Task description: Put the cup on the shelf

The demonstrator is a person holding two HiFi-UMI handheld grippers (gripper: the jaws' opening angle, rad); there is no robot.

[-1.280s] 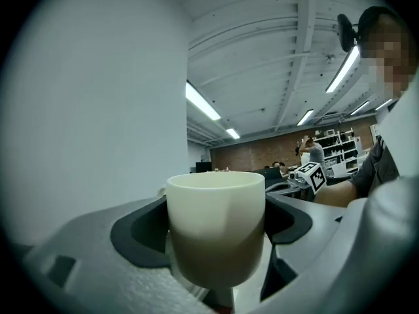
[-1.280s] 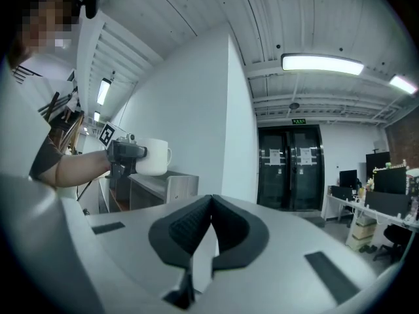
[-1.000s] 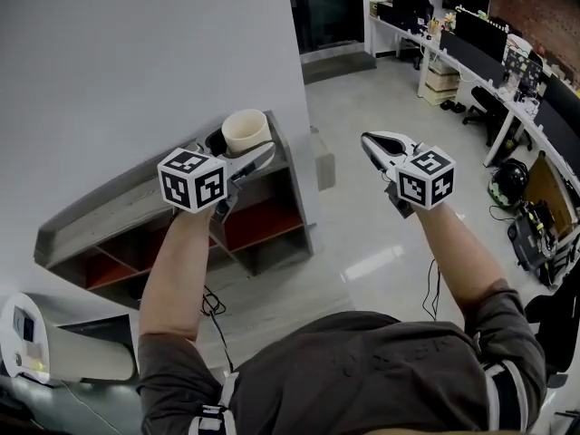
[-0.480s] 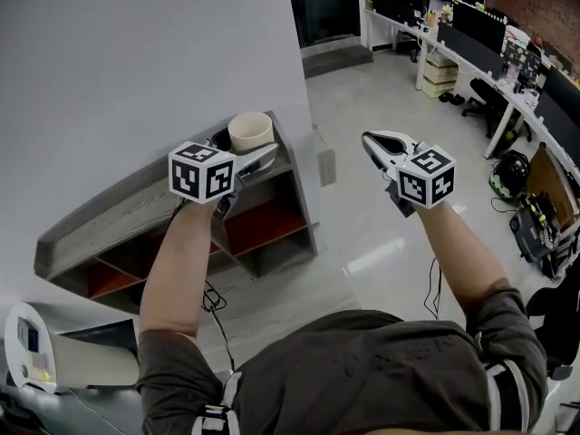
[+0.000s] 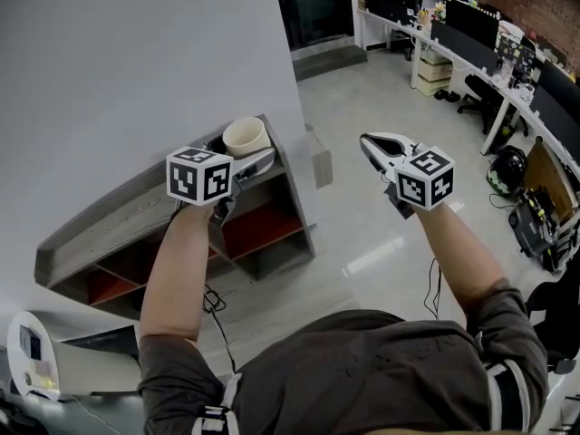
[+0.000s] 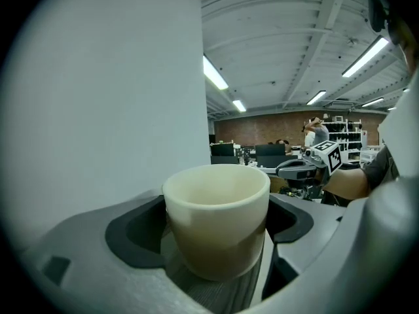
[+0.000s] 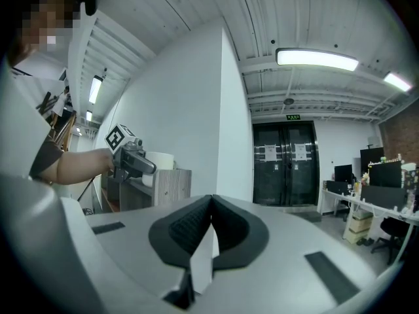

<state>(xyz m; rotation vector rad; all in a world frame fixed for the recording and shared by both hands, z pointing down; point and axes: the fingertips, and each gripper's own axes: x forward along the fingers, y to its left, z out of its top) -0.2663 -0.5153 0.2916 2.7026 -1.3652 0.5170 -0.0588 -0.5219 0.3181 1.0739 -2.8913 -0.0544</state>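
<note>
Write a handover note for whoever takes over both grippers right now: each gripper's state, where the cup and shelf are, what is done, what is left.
Left gripper: shut on the cup, jaws against its sides.
Right gripper: shut, empty, in the air to the right, clear of the shelf.
Cup: upright at the right end of the shelf's top board, base apparently on the wood.
Done: cup brought to the shelf.
Left: open the left gripper and draw it back without tipping the cup.
</note>
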